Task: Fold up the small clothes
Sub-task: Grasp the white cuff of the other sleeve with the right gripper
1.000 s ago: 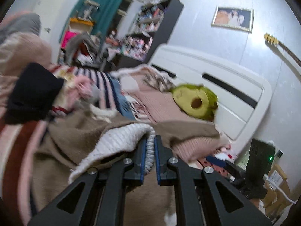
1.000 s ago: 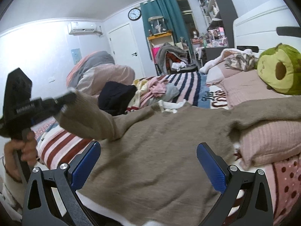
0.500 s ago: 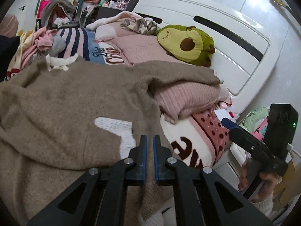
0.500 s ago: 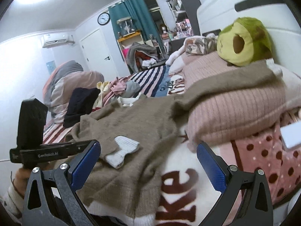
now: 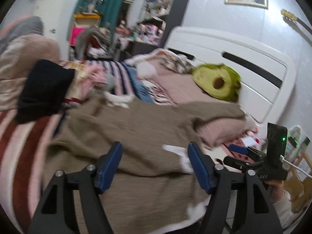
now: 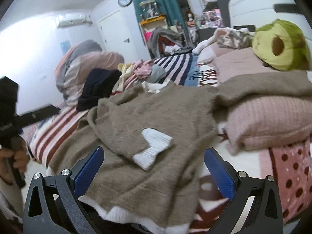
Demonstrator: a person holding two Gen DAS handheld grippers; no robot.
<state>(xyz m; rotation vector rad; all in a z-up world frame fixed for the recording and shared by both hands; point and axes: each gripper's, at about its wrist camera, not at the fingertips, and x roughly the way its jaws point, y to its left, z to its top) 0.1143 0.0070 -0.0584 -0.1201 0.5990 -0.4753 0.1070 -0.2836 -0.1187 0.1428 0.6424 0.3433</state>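
left gripper (image 5: 155, 164): jaws have just been opening, now apart, nothing clamped between them. right gripper (image 6: 154, 167): jaws wide apart, empty. fuzzy tan knit sweater with white cuffs (image 6: 156, 117) lies spread on the bed just beyond both, one sleeve folded across its body, the other draped over a folded pink ribbed knit (image 6: 269, 120). farther back: green avocado plush pillow (image 6: 280, 44).

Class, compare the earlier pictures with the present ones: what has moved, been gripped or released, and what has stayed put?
The left gripper, earlier shut on the white ribbed cuff of the brown knitted sweater, carried that sleeve across the body and its jaws have just been opening, releasing it; nothing is between them. The right gripper stays open, the green avocado plush unmoved.
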